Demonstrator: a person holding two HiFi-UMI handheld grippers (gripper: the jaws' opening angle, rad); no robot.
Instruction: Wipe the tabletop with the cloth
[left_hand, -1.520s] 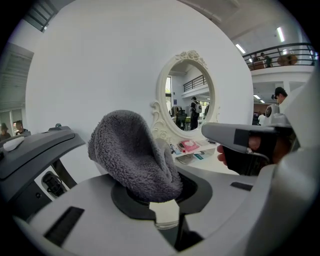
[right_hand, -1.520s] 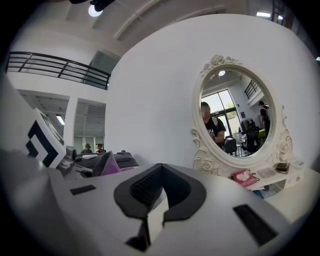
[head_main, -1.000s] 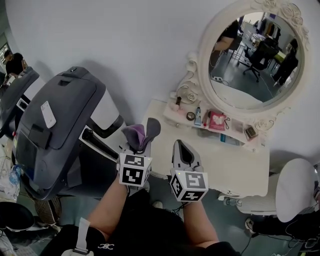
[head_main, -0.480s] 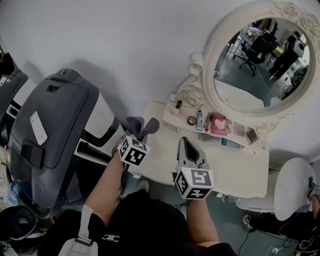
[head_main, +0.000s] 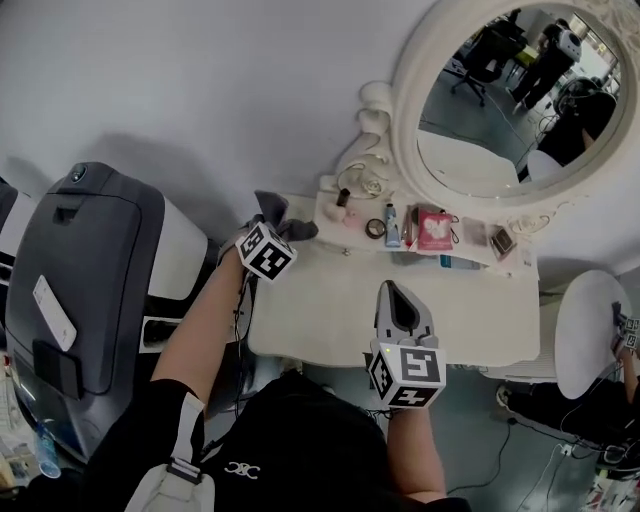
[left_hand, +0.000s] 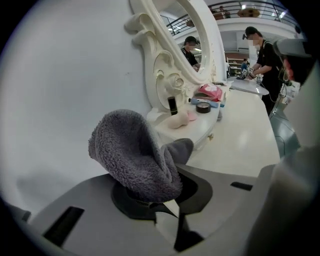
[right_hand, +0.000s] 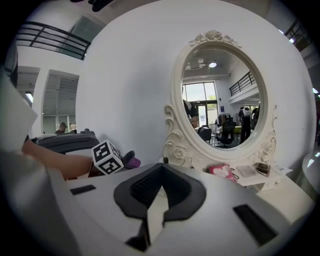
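A fluffy grey cloth (left_hand: 134, 152) bulges from my left gripper (left_hand: 152, 187), whose jaws are shut on it. In the head view that gripper (head_main: 268, 235) hovers over the far left corner of the white tabletop (head_main: 330, 300), the cloth (head_main: 274, 212) sticking out toward the wall. Whether the cloth touches the table is hidden. My right gripper (head_main: 396, 295) is over the table's near edge, shut with nothing in it. From the right gripper view (right_hand: 161, 169) I see the left gripper's marker cube (right_hand: 106, 156) and the cloth (right_hand: 131, 160) beyond it.
An oval mirror (head_main: 500, 100) in an ornate white frame stands at the back. Its low shelf (head_main: 470, 262) carries a pink pouch (head_main: 432, 228), a tape roll (head_main: 376, 229) and small bottles. A big grey machine (head_main: 80, 290) stands left of the table, a white stool (head_main: 585, 335) right.
My left gripper has carried the cloth forward and left to the table's far left corner. My right gripper has drifted right and nearer to me. The head view has swung toward the table.
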